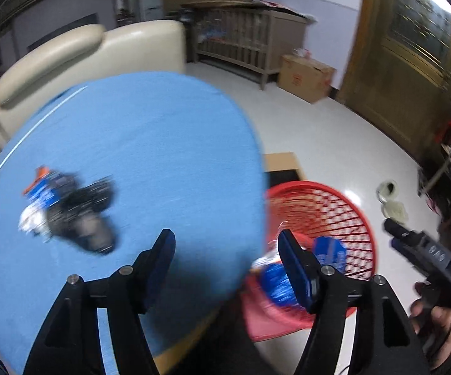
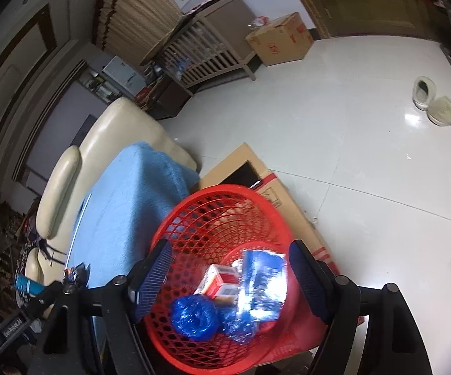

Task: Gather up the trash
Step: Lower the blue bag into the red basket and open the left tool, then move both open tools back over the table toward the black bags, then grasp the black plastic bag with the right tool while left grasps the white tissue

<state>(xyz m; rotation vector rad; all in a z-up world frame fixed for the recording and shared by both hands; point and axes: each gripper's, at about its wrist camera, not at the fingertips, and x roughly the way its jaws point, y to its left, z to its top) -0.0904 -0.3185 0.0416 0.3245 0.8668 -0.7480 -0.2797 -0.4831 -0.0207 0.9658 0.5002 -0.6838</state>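
A pile of wrappers, black and blue with orange, lies blurred on the blue-covered table, left of my left gripper. That gripper is open over the table's right edge, with nothing between its pads. On the floor beside the table stands a red mesh basket. It holds a crumpled blue ball, a red and white box and a blue and white wrapper. My right gripper hovers open above the basket, gripping nothing. In the left wrist view a hand holds the right gripper by the basket's right rim.
A flattened cardboard box lies under and behind the basket. A cream sofa backs the table. Farther off are a wooden crib, a cardboard box and a pair of pale slippers on the white floor.
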